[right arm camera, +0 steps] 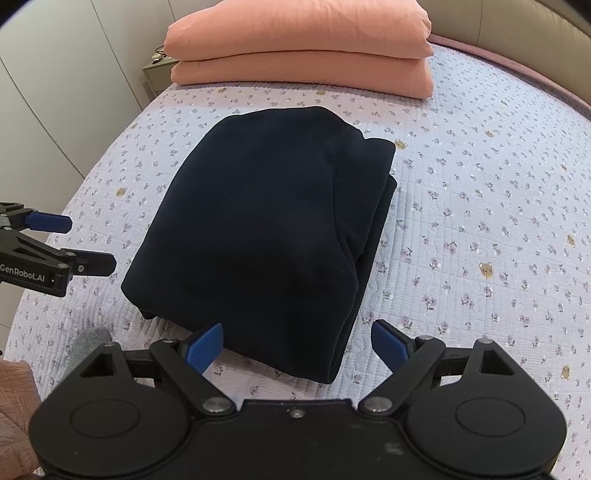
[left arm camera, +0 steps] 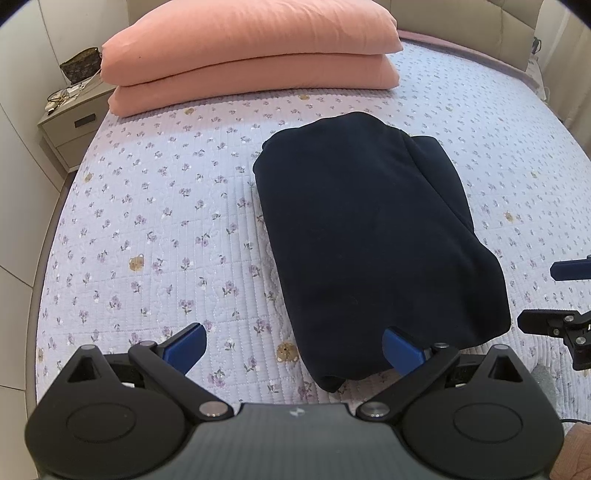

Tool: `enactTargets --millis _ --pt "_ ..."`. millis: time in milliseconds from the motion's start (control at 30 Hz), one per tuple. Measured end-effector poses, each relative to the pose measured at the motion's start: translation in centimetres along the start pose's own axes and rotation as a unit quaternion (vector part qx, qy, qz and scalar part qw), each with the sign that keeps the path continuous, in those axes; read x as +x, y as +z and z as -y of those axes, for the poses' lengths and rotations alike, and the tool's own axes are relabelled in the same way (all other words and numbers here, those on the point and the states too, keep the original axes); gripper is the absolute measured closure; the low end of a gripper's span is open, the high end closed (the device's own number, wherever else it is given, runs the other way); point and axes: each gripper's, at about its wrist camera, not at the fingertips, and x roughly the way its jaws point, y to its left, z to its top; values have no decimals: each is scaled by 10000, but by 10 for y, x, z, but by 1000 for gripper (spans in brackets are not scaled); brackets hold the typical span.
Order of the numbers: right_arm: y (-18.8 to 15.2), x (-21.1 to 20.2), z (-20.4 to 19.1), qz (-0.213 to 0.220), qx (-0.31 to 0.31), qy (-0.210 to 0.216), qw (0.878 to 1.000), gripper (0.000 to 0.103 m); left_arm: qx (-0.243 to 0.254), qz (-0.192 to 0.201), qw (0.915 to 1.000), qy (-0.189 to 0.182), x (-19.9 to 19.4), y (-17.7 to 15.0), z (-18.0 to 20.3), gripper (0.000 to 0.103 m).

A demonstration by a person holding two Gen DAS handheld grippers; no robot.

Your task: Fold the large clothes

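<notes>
So the folded garment (left arm camera: 369, 236) sits on the bed (left arm camera: 155, 229), straight ahead of both sets of fingers. Left gripper (left arm camera: 293, 341) straddles its near left corner, right gripper (right arm camera: 297, 345) its near right corner. Stacked pillows (left arm camera: 251, 55) lie beyond it, nightstand (left arm camera: 70, 125) off left of the bed.

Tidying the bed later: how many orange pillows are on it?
2, stacked at the head of the bed: the upper pillow lies on the lower pillow, beyond the folded dark garment. More may be hidden behind.
</notes>
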Motion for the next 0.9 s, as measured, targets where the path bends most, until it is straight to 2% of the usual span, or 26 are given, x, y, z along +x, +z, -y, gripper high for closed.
enactTargets --millis 900 --pt "0 2 0 -59 -81 45 9999 0 24 -9 10000 52 1 1 -1 0"
